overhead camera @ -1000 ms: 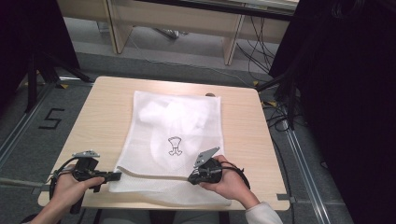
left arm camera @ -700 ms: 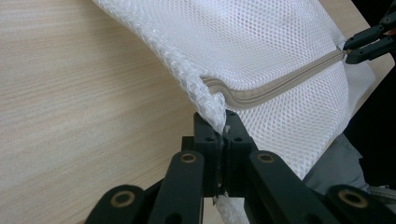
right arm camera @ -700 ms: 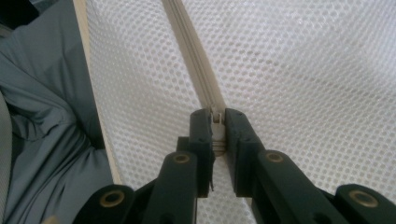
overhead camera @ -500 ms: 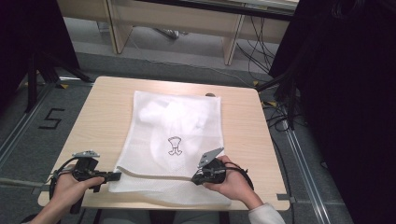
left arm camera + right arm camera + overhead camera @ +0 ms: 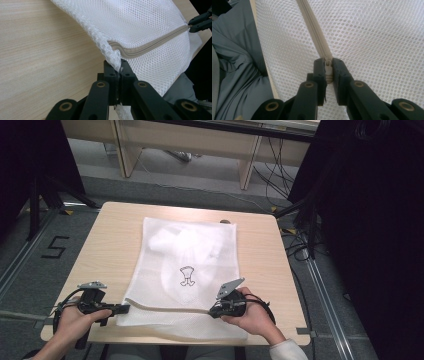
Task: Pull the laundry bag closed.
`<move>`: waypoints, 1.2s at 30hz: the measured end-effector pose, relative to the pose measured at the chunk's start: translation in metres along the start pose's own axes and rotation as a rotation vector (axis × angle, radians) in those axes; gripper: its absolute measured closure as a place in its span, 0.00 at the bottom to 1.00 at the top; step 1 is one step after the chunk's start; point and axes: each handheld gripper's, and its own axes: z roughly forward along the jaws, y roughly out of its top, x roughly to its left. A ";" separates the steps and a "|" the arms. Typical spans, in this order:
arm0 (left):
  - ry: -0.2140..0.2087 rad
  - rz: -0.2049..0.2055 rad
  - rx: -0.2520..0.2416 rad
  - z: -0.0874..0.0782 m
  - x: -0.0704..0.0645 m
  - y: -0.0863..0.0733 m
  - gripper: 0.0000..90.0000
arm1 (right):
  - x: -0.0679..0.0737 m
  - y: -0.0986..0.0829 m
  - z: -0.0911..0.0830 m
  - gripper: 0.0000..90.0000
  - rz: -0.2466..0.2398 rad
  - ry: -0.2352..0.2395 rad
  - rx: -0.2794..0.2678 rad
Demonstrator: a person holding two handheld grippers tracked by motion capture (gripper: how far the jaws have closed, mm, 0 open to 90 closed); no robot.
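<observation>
A white mesh laundry bag (image 5: 200, 250) lies flat on the wooden table (image 5: 112, 237), with a small black figure (image 5: 187, 276) printed on it. Its beige zipper (image 5: 165, 306) runs along the near edge. My left gripper (image 5: 125, 308) is shut on the bag's near left corner, pinching the mesh (image 5: 113, 56) at the zipper's end (image 5: 150, 43). My right gripper (image 5: 212, 311) is shut on the zipper pull (image 5: 328, 70), and the closed zipper (image 5: 314, 27) stretches away from its jaws. The left gripper view also catches the right gripper (image 5: 191, 25) at the far end of the zipper.
Pale cloth (image 5: 170, 242) shows through the mesh at the bag's far end. The bag's near edge hangs over the table's front edge above the person's grey clothing (image 5: 234, 62). Cables (image 5: 300, 245) lie on the floor to the right. A "5" (image 5: 55, 247) is marked on the floor at left.
The right gripper and hand have slid a little to the right along the zipper line. The left gripper has stayed put on the bag's corner.
</observation>
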 end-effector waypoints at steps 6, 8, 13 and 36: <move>-0.003 -0.007 -0.001 0.000 0.000 0.000 0.96 | -0.001 -0.002 -0.001 0.92 -0.001 -0.008 0.015; -0.004 -0.007 -0.002 0.000 0.000 0.000 0.96 | -0.001 -0.002 0.000 0.92 -0.001 -0.004 0.004; 0.001 -0.011 -0.012 0.001 0.000 0.000 0.96 | -0.002 -0.004 -0.002 0.92 0.003 -0.002 0.012; 0.007 -0.013 -0.016 0.001 0.001 -0.001 0.96 | -0.005 -0.013 -0.009 0.92 0.025 -0.008 0.018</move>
